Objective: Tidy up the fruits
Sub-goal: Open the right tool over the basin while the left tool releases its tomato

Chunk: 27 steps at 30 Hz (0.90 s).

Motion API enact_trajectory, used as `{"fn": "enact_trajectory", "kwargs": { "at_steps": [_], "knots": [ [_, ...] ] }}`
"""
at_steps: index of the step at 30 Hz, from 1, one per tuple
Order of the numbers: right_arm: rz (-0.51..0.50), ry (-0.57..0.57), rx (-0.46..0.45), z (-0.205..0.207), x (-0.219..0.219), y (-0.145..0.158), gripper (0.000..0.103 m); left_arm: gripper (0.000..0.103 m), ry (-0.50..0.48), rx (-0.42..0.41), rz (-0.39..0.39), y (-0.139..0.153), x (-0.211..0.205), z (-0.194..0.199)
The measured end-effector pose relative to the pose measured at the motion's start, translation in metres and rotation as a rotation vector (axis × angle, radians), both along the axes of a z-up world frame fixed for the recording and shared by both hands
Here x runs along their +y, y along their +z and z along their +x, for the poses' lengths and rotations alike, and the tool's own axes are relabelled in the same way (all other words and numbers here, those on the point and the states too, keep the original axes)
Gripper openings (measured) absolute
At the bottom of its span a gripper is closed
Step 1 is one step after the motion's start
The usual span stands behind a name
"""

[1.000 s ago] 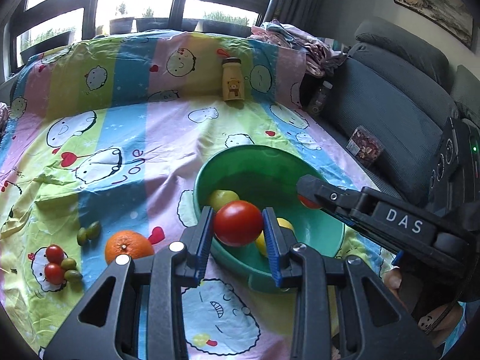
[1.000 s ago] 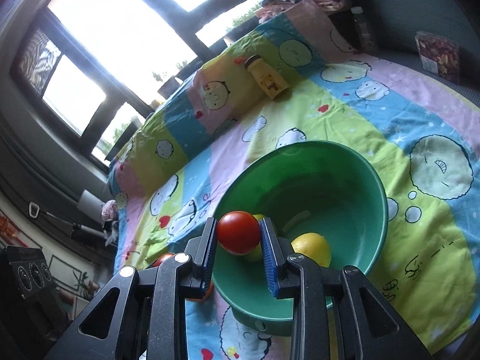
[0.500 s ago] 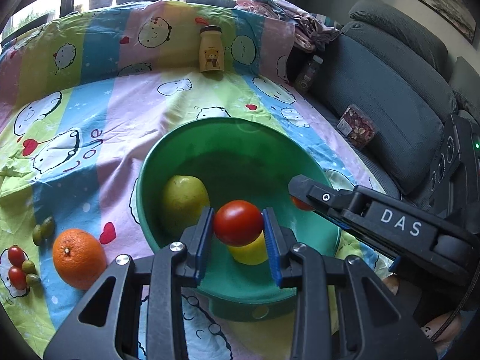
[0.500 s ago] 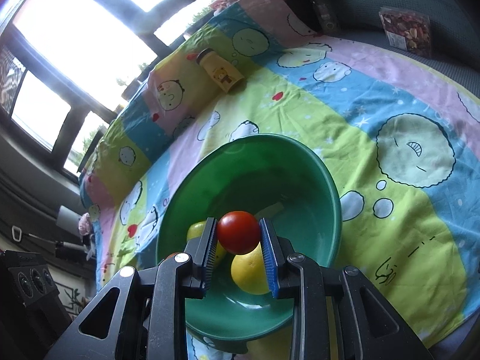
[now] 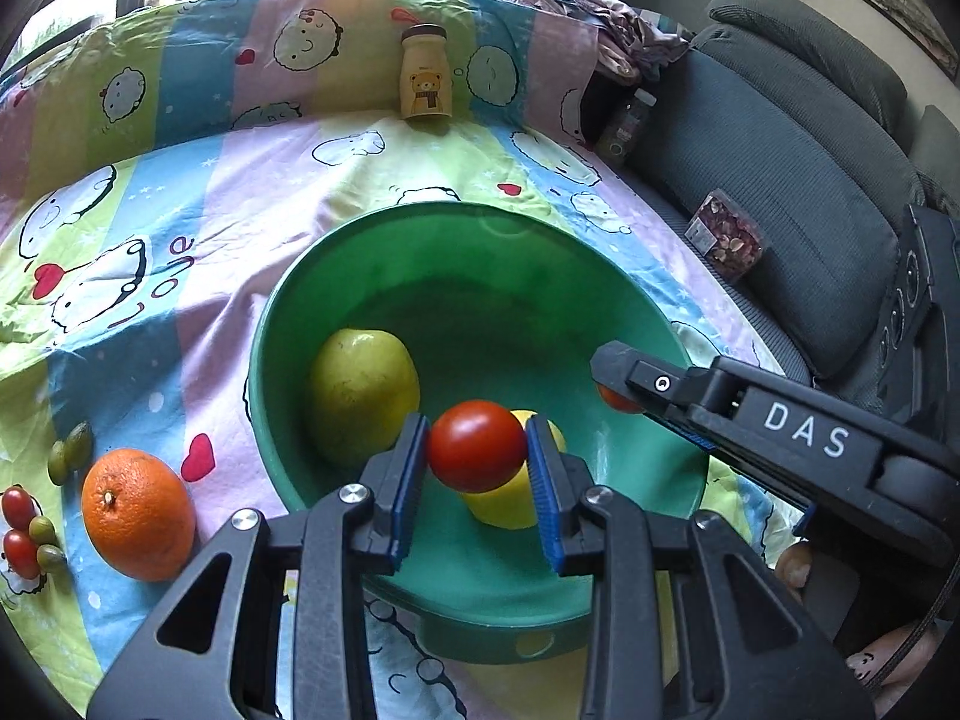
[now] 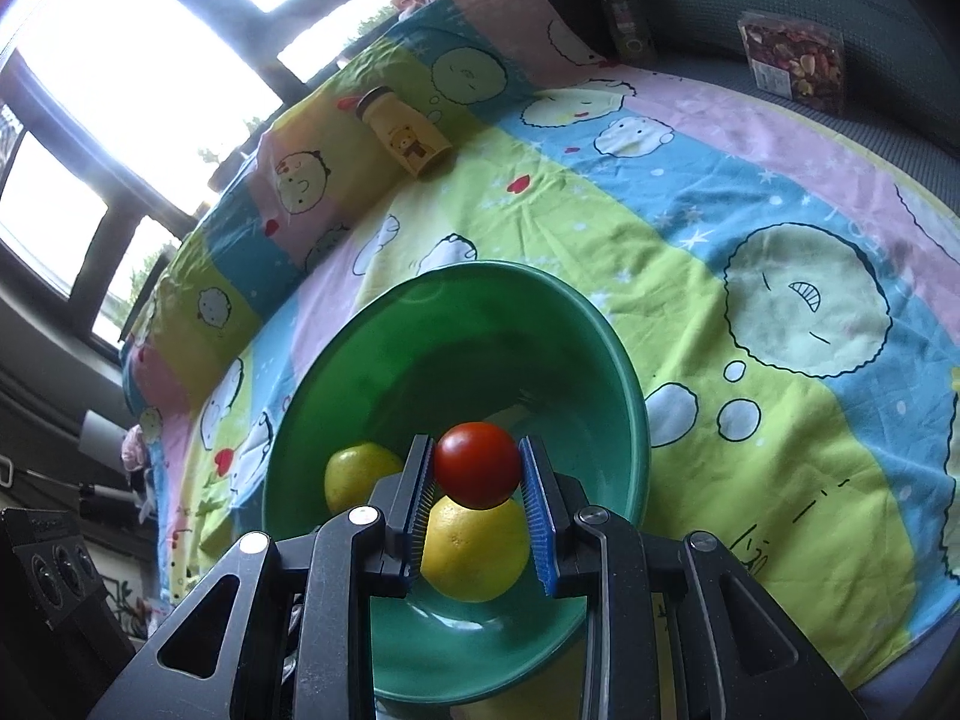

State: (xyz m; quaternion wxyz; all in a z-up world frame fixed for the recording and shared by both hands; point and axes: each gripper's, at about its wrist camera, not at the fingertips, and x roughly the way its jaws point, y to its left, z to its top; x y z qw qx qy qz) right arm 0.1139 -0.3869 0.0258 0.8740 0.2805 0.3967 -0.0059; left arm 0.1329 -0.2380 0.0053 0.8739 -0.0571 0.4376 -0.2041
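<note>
A green bowl (image 5: 372,252) sits on the cartoon bedsheet and holds a green pear (image 5: 360,393) and a yellow lemon (image 5: 510,501). My left gripper (image 5: 477,447) is shut on a red tomato (image 5: 477,444) above the bowl's near side. My right gripper (image 6: 477,468) is shut on another red tomato (image 6: 477,462) over the lemon (image 6: 474,552) in the bowl (image 6: 420,306); it shows from the side in the left wrist view (image 5: 624,396). An orange (image 5: 138,513), small red tomatoes (image 5: 18,525) and green olives (image 5: 69,459) lie left of the bowl.
A yellow bear bottle (image 5: 426,81) stands at the far side of the sheet, also in the right wrist view (image 6: 405,132). A grey sofa (image 5: 780,138) with a snack box (image 5: 726,234) and a dark bottle (image 5: 624,126) lies to the right. Windows are behind.
Both grippers, each holding its tomato, have moved forward over the bowl and lower. The bowl now fills more of both views.
</note>
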Motion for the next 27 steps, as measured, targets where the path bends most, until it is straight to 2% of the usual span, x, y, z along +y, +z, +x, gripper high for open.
{"fn": "enact_trajectory", "kwargs": {
  "at_steps": [20, 21, 24, 27],
  "knots": [
    [-0.031, 0.010, 0.021, 0.004, 0.004, -0.003, 0.030, 0.034, 0.002, 0.000, 0.002, -0.006, 0.000, 0.001],
    [-0.034, 0.009, 0.023, 0.004, 0.004, -0.003, 0.031, 0.039, 0.002, -0.006, 0.001, -0.005, 0.001, 0.000],
    [-0.030, 0.003, 0.024, 0.005, 0.004, -0.003, 0.032, 0.061, 0.000, -0.041, 0.006, 0.001, 0.003, -0.005],
    [-0.025, 0.003, 0.015, 0.005, 0.003, -0.002, 0.037, 0.063, 0.010, -0.064, 0.010, 0.007, 0.010, -0.010]
  ]
}}
